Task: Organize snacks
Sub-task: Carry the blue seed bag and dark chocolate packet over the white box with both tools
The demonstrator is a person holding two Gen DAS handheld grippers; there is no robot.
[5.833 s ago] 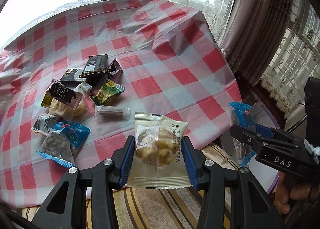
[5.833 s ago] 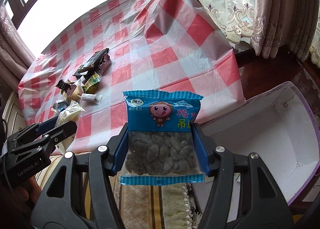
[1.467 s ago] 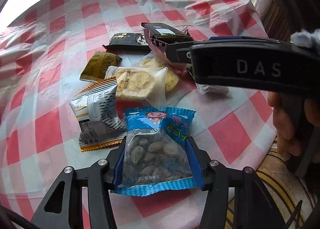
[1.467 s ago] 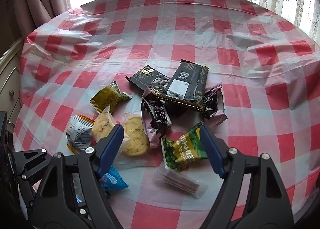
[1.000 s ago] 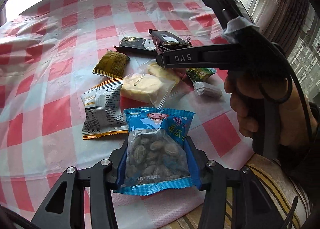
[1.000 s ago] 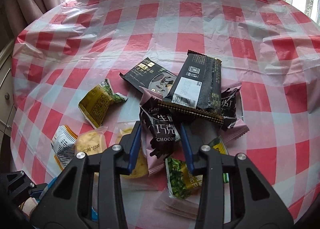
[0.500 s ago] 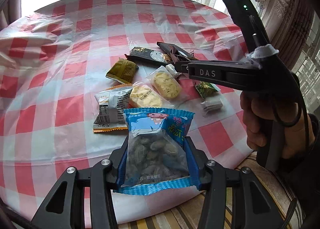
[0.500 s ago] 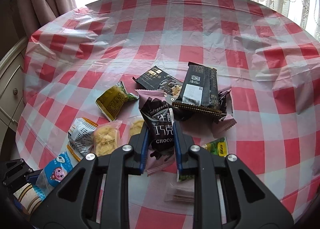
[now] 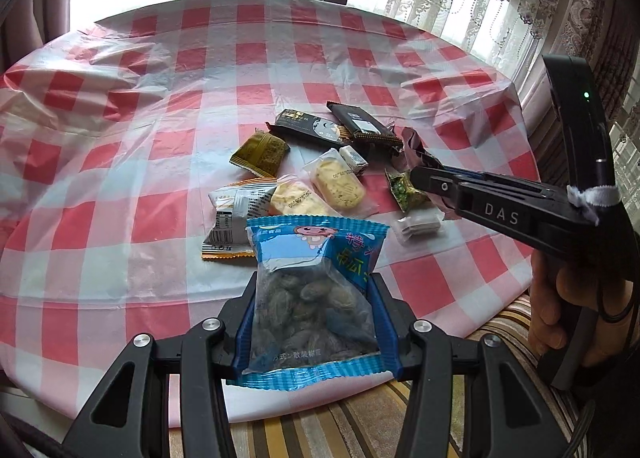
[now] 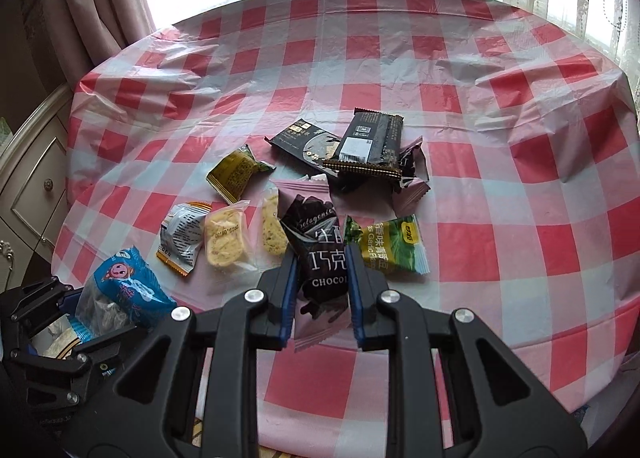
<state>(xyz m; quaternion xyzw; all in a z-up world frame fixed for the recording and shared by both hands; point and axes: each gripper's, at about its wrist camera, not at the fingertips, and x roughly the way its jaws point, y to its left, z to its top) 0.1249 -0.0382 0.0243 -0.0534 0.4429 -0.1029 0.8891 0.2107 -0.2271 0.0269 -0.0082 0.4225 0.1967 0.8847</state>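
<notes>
My left gripper point(image 9: 316, 298) is shut on a blue packet of dark dried fruit point(image 9: 316, 294), held above the near table edge; the same blue packet point(image 10: 120, 290) shows at the lower left of the right wrist view. My right gripper point(image 10: 322, 274) is shut on a pink-and-dark chocolate packet point(image 10: 320, 254), lifted just over the snack pile. In the left wrist view the right gripper point(image 9: 424, 177) reaches in from the right with the chocolate packet point(image 9: 416, 149) at its tip. Loose snacks lie on the red-checked tablecloth point(image 9: 160, 97).
Still on the cloth: two dark wrappers point(image 10: 368, 137), an olive packet point(image 10: 234, 169), two clear-wrapped biscuits point(image 10: 224, 238), a white-orange packet point(image 10: 182, 234), a green garlic packet point(image 10: 390, 250), a small white packet point(image 9: 418, 223). A white drawer cabinet point(image 10: 32, 177) stands left. A striped cushion point(image 9: 340, 426) lies below the table edge.
My right gripper closed on the chocolate packet and drew it back and up from the pile. My left gripper rose and pulled back with the blue packet.
</notes>
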